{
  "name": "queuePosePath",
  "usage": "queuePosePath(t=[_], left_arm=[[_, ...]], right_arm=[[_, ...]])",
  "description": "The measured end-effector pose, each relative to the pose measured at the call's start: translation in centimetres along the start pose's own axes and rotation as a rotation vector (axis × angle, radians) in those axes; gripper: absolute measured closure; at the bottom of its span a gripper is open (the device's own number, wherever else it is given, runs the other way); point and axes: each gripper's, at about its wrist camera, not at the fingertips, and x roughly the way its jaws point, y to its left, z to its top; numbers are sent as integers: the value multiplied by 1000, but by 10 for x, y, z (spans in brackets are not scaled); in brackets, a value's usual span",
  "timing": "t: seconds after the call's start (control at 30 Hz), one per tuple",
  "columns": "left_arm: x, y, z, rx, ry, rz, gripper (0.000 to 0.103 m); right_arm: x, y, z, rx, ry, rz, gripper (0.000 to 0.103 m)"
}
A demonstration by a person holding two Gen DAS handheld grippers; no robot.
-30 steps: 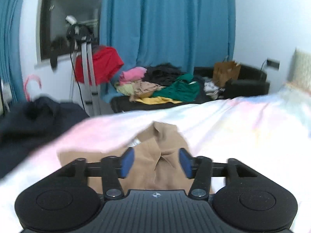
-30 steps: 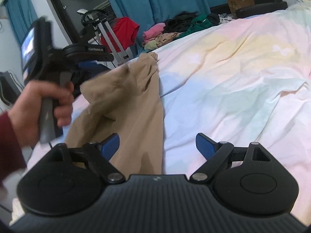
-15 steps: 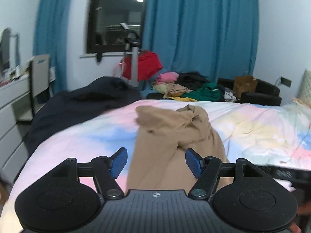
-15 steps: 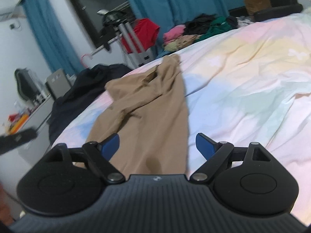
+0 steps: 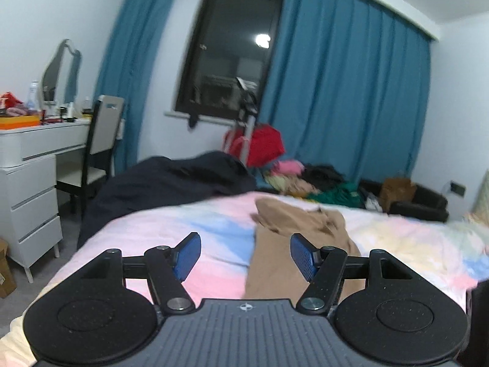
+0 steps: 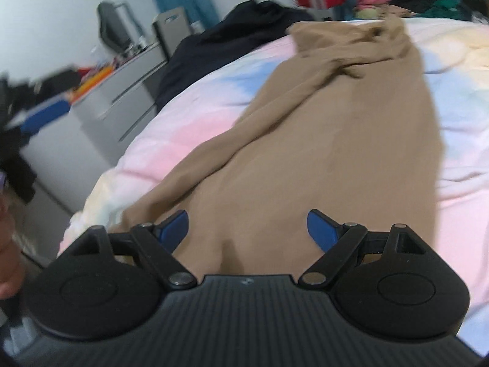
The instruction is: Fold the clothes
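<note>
Left claw (image 5: pixel 245 255) wide, right claw (image 6: pixel 247 229) wide over tan garment (image 6: pixel 321 153), bedspread (image 6: pixel 464 153) bare rightward

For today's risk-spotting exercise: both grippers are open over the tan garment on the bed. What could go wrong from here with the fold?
1. The tan garment is bunched and twisted at its far end, so a fold might trap those wrinkles.
2. The right gripper is over mid-fabric, not an edge; closing there could pinch several layers.
3. The left gripper sits partly over the bedsheet and might grab it too.
</note>
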Motion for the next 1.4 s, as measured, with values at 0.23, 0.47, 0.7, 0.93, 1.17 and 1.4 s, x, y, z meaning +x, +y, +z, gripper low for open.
queuePosePath(t=[0.23,0.47,0.7,0.93,1.17,1.4], left_arm=[[0,26,1,-68,-3,6,36],[16,37,-1,-120,44,12,36],[24,36,-3,-114,64,35,36],[25,34,-4,-109,81,49,36],[17,39,-2,-167,62,-19,35],[28,28,-10,-147,192,-165,34]], right_arm=[[40,48,4,23,96,184,17],[76,87,6,-50,194,244,27],[88,90,3,-61,212,247,27],[88,83,-1,-6,172,190,84],[28,53,1,100,44,136,100],[-37,15,-2,161,-55,62,100]])
